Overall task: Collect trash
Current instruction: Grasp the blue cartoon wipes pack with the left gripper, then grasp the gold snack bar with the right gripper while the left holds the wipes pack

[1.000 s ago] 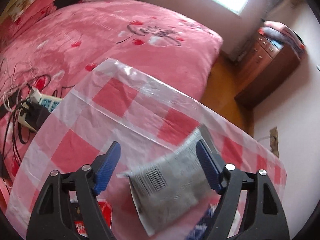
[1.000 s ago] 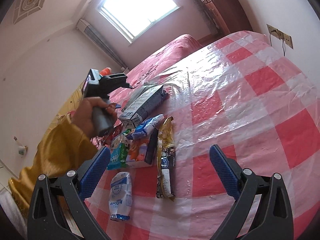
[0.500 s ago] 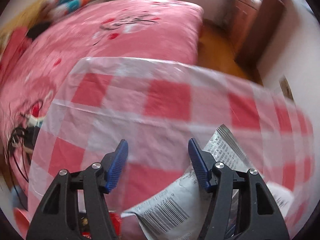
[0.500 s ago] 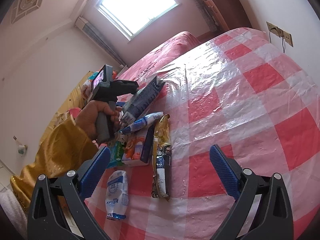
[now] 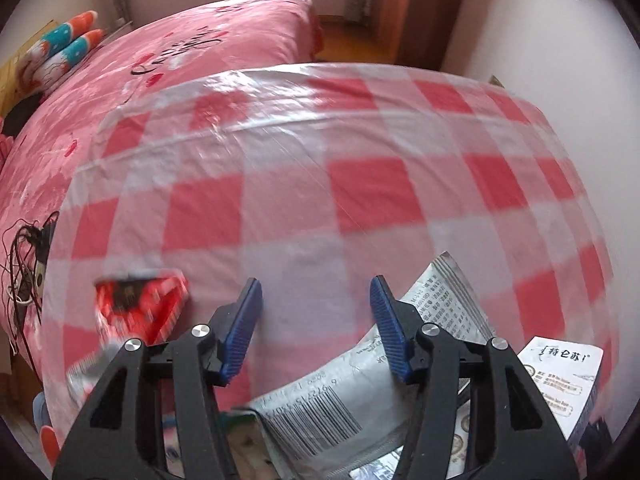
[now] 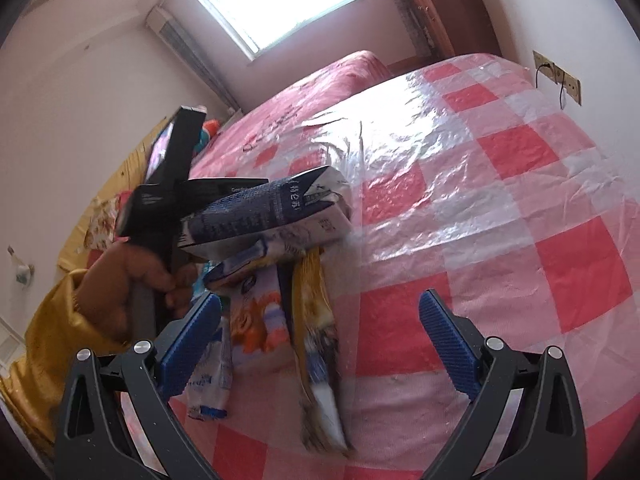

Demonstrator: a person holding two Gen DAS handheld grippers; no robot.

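Observation:
My left gripper [image 5: 316,320] hangs over the red-and-white checked tablecloth [image 5: 360,200], its jaws closing with nothing between them. A grey packet with a barcode [image 5: 340,396] lies under and right of its right finger. A red wrapper [image 5: 140,304] lies to the left, a white carton [image 5: 560,380] to the right. In the right wrist view a hand [image 6: 132,280] in a yellow sleeve holds that gripper beside a blue-white carton [image 6: 276,212] on top of the trash pile. My right gripper [image 6: 320,340] stands open in front of a gold wrapper [image 6: 316,320], holding nothing.
An orange cartoon packet [image 6: 256,320] and a white-blue pouch [image 6: 212,384] lie in the pile. A pink bed [image 5: 180,52] borders the table's far side, with cables [image 5: 24,264] at its left. A brown cabinet [image 5: 420,0] and wall sockets [image 6: 556,76] stand at the right.
The left gripper rolled and swung across the table while its jaws narrowed. The grey packet that lay between its jaws now lies below and to their right. The right gripper barely moved.

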